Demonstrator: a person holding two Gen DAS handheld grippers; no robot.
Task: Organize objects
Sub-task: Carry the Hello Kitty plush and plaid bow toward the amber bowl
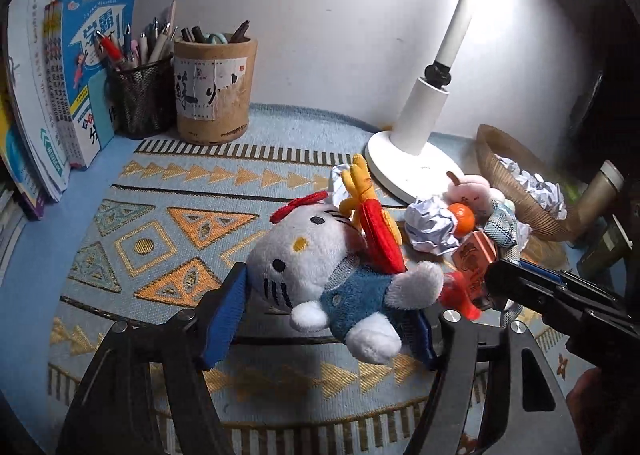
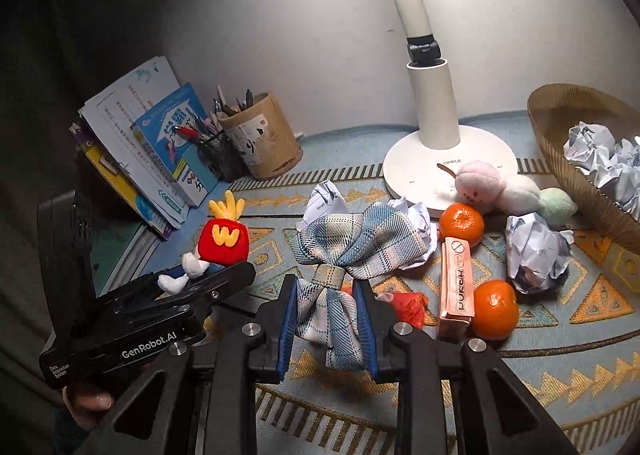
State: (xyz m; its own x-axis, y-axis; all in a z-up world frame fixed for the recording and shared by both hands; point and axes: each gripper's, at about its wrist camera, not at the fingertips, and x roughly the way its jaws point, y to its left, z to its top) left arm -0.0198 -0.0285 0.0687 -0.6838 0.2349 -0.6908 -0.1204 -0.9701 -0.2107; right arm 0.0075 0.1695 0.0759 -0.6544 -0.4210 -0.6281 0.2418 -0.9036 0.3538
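Both grippers loaded; basket holds paper.
Left gripper (image 1: 332,315) clamps cat plush (image 1: 320,267); right gripper (image 2: 330,319) clamps plaid bow (image 2: 348,251). Wicker basket (image 2: 560,127): crumpled paper balls (image 2: 600,155). Lamp base (image 2: 412,167) reads "OPPLE".

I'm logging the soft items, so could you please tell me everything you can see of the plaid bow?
The plaid bow looks like woven cloth in blue, pale pink and cream checks, with two puffed loops, a narrow band round its middle and tails hanging below. The right gripper is shut on the tails just under the band. Its loops spread above the patterned mat, and the right loop overlaps a crumpled paper behind it.
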